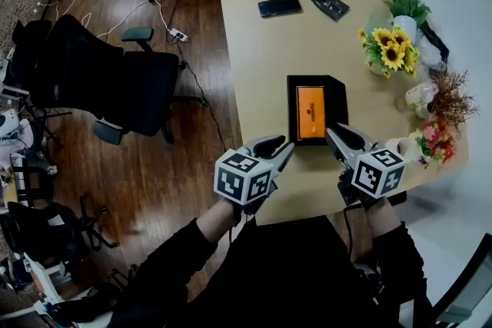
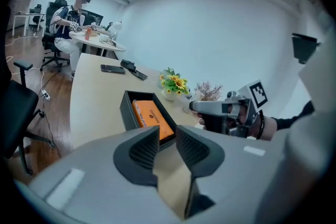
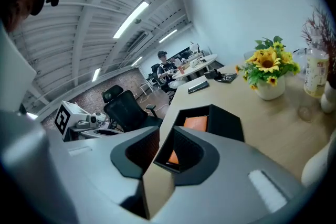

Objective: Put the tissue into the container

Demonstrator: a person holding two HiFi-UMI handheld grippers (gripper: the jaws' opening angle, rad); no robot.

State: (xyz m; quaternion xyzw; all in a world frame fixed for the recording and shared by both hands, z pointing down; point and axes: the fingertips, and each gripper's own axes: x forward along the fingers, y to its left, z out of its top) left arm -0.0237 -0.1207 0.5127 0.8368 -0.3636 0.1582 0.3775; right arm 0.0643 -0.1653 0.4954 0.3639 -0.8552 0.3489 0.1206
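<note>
The grey left gripper (image 1: 287, 147) and right gripper (image 1: 332, 134) hang, jaws closed and empty, either side of the black rectangular container (image 1: 292, 111), where the orange tissue pack (image 1: 310, 112) already lies (placing looks done, I'd say), so what's left is backing away without nudging it.
</note>
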